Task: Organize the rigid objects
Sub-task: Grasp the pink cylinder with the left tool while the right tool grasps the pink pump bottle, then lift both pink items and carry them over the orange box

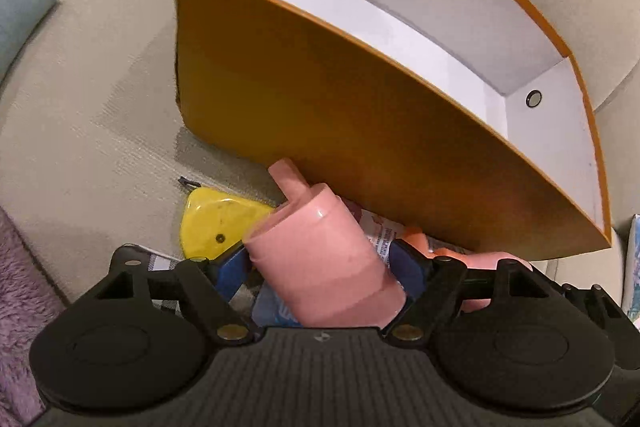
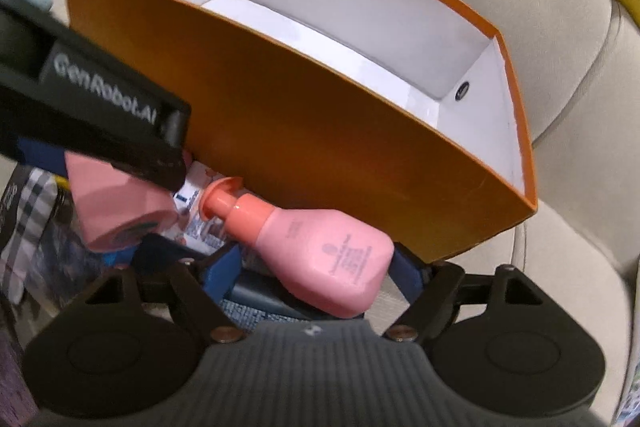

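Left gripper (image 1: 320, 263) fingers stand apart astride the pink cup (image 1: 320, 259), pads not visibly pressing. Right gripper (image 2: 316, 267) likewise flanks the pink pump bottle (image 2: 320, 247), its long axis crossing the jaws, pump toward the orange box (image 2: 280, 115). Both lie at the box's near wall on the sofa (image 1: 92, 87). Pad contact obscured.

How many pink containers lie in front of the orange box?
2. A pink cylindrical container lies between the left gripper's fingers; a pink pump bottle lies between the right gripper's. Others may hide behind the grippers.
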Demonstrator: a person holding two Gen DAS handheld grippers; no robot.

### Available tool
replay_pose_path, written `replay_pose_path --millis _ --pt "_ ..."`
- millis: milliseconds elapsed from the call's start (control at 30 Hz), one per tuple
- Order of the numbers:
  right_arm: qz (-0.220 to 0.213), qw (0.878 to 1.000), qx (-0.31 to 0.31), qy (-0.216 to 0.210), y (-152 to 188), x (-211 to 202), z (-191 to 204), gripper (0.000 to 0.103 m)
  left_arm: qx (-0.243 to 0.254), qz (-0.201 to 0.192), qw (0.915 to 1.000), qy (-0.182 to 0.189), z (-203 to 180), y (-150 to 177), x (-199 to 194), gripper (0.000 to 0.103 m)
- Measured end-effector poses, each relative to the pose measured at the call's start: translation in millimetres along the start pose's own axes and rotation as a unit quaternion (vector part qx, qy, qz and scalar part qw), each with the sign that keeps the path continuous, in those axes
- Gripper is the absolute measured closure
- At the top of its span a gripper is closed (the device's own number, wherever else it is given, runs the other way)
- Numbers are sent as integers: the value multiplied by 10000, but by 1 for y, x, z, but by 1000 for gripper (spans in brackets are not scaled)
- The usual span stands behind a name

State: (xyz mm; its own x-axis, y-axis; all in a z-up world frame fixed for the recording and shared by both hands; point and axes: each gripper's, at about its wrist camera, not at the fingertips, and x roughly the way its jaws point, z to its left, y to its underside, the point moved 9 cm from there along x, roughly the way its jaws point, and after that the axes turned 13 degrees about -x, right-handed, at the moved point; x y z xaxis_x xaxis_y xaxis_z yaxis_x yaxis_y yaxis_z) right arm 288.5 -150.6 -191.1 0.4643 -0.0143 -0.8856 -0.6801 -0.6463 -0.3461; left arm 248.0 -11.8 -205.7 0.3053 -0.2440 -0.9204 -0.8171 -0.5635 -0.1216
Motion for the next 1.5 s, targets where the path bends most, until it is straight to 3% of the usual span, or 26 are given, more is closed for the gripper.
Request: replay_pose_path --millis 67,367,533,700,800,900,967,1133,1367,1400,1500 --pt "50 9998 157 -87 0 1 -5 35 120 15 9999 70 -2 1 -3 17" --pt "109 9930 869 -790 4 -10 -8 36 898 231 9953 283 11 4 -26 27" --pt "159 9810 1582 -1113 1 -11 -18 36 1233 391 9910 347 28 12 -43 29" --pt "201 9710 1977 -1329 2 -5 -22 36 1167 648 9899 478 46 19 -42 30" --pt "182 9720 1917 -1345 1 -9 -25 39 982 718 9912 527 49 21 -36 31" --pt "122 9791 1577 -1281 -3 -3 -19 36 947 687 9922 427 51 21 -35 31" --pt "44 9869 1140 -1138 -6 -6 -19 29 987 640 9923 393 50 21 -35 31" --pt "-238 9969 -103 -744 -19 -15 -23 28 1099 590 9919 243 43 23 -34 29" --pt "-348 9843 -1538 -794 -35 -10 6 33 1139 720 9909 -53 46 29 -28 23" --pt "-332 9817 -1699 -797 -28 -12 15 34 1152 765 9904 -67 48 31 -27 24" --pt "-280 9724 -2160 -840 -27 -6 24 34 1252 842 9885 -59 48 35 -24 40"
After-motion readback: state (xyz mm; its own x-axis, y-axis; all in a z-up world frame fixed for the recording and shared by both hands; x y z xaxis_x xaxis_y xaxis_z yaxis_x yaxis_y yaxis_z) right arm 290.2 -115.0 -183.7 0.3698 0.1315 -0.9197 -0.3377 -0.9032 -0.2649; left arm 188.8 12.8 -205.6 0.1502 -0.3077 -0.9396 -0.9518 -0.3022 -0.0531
